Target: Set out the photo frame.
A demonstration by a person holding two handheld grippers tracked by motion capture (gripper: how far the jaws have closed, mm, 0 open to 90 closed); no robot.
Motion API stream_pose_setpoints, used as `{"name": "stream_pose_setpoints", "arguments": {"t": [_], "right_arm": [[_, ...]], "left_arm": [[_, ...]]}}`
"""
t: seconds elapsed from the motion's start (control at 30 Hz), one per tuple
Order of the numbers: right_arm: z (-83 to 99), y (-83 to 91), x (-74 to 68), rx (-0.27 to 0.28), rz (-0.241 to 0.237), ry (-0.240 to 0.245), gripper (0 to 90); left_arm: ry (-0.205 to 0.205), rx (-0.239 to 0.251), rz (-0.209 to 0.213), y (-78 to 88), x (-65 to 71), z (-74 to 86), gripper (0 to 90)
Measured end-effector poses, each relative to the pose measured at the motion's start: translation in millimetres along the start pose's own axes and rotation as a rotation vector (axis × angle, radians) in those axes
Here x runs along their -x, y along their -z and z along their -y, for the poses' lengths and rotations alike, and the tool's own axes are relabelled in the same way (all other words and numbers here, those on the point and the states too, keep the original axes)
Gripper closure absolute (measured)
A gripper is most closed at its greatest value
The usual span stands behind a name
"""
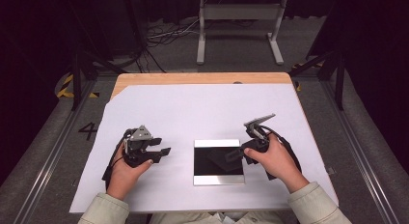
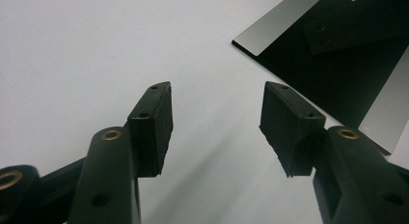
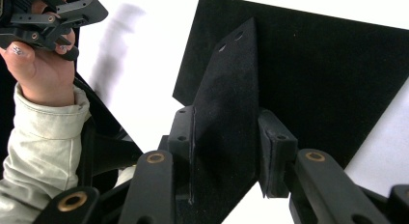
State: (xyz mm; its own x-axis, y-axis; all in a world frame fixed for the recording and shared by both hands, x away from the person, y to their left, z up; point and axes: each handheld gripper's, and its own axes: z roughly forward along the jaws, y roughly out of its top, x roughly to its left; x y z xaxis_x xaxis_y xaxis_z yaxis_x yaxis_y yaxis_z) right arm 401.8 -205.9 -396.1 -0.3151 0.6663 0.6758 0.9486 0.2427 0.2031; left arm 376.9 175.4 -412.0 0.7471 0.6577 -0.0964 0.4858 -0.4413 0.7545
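A figure 4 [image 1: 88,131] is read on the floor. A black flat piece [image 3: 226,122] is clamped by the right gripper [image 3: 226,151] above the black tray [image 1: 218,181]; the left gripper [image 2: 217,120] is held open, empty.

You have a wooden desk [image 1: 202,78] in front of you, its bare wood showing as a strip along the far edge. A large white sheet [image 1: 202,113] lies flat on the desk and covers nearly all of it; the sheet's far left corner is cut off at a slant, leaving a wedge of wood bare there. On the white sheet, toward your near edge and about midway across it, lies a square black panel [image 1: 212,171] with pale bands along its near and far sides. The desk stands on a grey floor [image 1: 43,166].
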Motion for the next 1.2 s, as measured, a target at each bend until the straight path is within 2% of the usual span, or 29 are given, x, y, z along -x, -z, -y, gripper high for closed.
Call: {"name": "stream_pose_setpoints", "arguments": {"t": [0.3, 0.53, 0.7, 0.93, 1.2], "right_arm": [[2.2, 3.7, -4.1, 0.014, 0.0, 0.041, 70.0], [3.9, 9.7, -8.3, 0.026, -0.038, 0.079, 77.2], [5.0, 11.6, -10.2, 0.039, -0.062, 0.087, 80.0], [8.5, 15.7, -18.9, 0.051, -0.136, 0.118, 86.8], [13.5, 18.2, -29.0, 0.085, -0.142, 0.16, 87.6]], "left_arm": [[-0.007, 0.0, -0.004, 0.4, -0.1, -0.1, 45.7], [-0.006, 0.001, -0.006, 0.6, 0.2, 0.1, 45.6], [-0.006, 0.005, -0.009, 0.9, 0.6, 0.0, 45.7], [-0.001, 0.01, -0.007, 1.3, 1.0, 0.1, 45.6], [0.001, 0.012, -0.009, 2.6, 0.0, 0.2, 45.6]]}}
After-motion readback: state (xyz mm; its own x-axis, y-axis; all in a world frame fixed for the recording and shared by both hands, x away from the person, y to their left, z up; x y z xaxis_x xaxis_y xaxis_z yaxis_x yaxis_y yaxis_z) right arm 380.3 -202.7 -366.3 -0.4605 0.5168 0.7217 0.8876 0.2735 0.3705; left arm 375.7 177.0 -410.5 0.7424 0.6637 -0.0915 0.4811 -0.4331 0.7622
